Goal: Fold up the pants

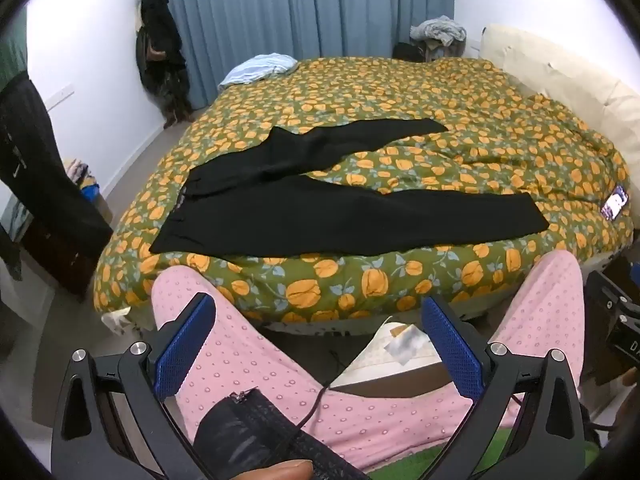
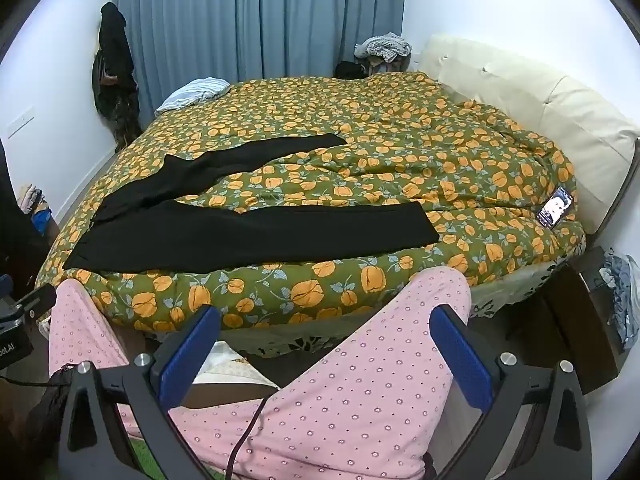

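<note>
Black-framed left gripper (image 1: pixel 318 344) and right gripper (image 2: pixel 326 354) carry blue textured pads, silver screws; pink dotted trousers (image 2: pixel 360 380).

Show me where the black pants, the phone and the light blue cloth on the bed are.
black pants (image 2: pixel 256 236), right wrist view, middle of the near leg.
phone (image 2: pixel 555 212), right wrist view, on its lit screen.
light blue cloth (image 1: pixel 262 69), left wrist view, middle of the bundle.

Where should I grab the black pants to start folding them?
Grip the far leg's cuff, coming from the right. The black pants lie flat with legs splayed in a V, so that leg can swing onto the near one. Both grippers are open.
</note>
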`<state>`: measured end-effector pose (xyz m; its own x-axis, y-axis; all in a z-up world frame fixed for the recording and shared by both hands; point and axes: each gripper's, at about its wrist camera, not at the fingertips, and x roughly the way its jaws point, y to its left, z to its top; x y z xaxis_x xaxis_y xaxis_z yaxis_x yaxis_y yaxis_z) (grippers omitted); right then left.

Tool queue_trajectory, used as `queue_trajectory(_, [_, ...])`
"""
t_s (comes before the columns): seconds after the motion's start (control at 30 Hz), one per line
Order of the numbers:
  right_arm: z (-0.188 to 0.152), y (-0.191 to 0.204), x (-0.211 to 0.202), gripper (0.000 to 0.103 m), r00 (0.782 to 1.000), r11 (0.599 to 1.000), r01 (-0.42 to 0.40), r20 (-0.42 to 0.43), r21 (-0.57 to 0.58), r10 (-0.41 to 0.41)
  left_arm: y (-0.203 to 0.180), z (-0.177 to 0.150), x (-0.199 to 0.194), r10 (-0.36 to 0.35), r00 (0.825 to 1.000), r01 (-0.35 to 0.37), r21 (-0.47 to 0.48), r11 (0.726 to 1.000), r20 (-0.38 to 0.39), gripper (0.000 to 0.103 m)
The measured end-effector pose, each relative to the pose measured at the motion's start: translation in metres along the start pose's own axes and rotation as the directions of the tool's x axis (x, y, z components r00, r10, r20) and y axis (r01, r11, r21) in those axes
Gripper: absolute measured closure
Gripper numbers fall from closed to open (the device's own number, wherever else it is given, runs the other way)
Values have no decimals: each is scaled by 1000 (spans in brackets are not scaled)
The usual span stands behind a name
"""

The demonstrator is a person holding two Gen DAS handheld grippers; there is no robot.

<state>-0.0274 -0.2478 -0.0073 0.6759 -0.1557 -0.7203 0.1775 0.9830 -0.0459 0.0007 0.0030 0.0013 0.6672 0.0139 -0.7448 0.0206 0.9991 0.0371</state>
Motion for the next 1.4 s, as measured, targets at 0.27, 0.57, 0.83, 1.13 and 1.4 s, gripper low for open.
queue_trajectory(0.27, [-1,1,1,0,1000,1000,4,-5,1,-4,-5,-5,0,32,999,-32,22,999,4,0])
queue_trajectory(0.57, [21,-10,10,0,997,998,48,61,51,-51,-1,12,12,28,999,-28,-25,999,-23,0])
queue_trajectory(0.83, [43,-5,32,0,999,998,18,30,67,-20,-12,39,31,62,997,-61,8,998,-56,0])
queue_trajectory(1.13, [64,-16,71,0,999,993,21,-39,120,-17,-6,71,67,84,991,-87,-21,996,-102,0])
queue_trajectory(1.4, [76,-14,113,0,993,993,14,-116,115,0,-14,86,105,96,984,-95,13,995,-153,0])
